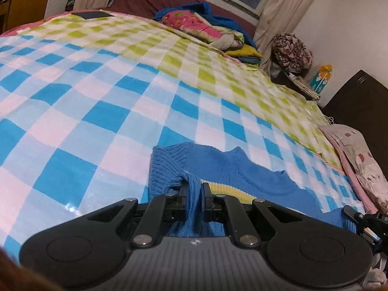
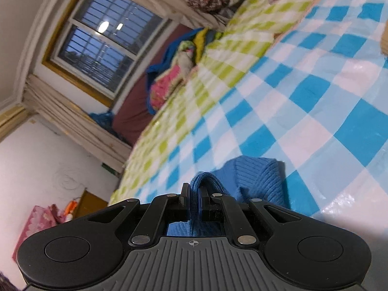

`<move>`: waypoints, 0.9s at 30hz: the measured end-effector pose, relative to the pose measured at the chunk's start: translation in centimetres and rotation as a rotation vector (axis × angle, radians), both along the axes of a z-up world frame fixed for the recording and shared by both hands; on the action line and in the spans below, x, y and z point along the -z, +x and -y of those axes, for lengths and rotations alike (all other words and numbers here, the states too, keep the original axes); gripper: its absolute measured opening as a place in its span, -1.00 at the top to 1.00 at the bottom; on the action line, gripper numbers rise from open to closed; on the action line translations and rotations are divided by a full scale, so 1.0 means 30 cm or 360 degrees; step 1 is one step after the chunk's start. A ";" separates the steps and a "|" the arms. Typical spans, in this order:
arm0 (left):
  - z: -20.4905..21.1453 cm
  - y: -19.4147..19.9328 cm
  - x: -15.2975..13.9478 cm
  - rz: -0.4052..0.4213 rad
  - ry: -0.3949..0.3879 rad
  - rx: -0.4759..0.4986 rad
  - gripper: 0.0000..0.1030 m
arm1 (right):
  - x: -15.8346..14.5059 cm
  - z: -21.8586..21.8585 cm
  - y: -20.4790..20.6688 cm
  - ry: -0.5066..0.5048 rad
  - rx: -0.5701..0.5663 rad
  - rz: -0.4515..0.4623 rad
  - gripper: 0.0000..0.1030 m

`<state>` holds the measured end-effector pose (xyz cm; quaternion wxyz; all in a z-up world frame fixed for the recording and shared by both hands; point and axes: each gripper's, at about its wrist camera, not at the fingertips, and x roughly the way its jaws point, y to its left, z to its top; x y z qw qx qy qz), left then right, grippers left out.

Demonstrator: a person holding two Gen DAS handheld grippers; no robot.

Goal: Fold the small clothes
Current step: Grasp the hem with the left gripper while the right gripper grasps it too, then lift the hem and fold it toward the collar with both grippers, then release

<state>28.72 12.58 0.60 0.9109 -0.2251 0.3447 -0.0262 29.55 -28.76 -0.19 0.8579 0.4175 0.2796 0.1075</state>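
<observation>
Left gripper (image 1: 194, 189) and right gripper (image 2: 193, 190) each pinch ribbed folds of the blue knit sweater (image 1: 254, 177) on the checkered bed (image 1: 109, 97).

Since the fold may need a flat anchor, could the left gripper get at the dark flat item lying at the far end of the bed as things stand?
Probably not: the left gripper is shut on the blue sweater, and the dark flat item lies across the whole checked bedspread. Nothing blocks the path, but the gripper is occupied.
</observation>
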 end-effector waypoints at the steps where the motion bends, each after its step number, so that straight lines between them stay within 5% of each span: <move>1: -0.002 0.008 0.003 -0.0004 0.0001 -0.0004 0.70 | 0.007 -0.004 0.011 -0.0016 0.0003 -0.0003 0.85; 7: -0.031 0.020 -0.003 -0.0004 -0.0089 -0.0097 0.54 | 0.045 -0.012 0.048 -0.0046 -0.0006 -0.0081 0.76; 10: -0.024 0.006 -0.035 0.0063 -0.0012 -0.0148 0.26 | 0.035 -0.009 0.047 -0.0040 -0.0006 -0.0054 0.70; 16: -0.008 -0.048 -0.102 0.0198 0.0120 -0.0183 0.23 | 0.009 0.000 0.051 0.0005 -0.0001 -0.0036 0.48; 21: 0.069 -0.200 -0.165 0.0351 0.0319 0.0005 0.23 | -0.024 -0.004 0.000 -0.0159 -0.0013 0.0039 0.39; 27: 0.178 -0.313 -0.105 0.0244 0.0360 0.0329 0.22 | -0.079 -0.046 -0.140 -0.0500 -0.0197 0.0181 0.39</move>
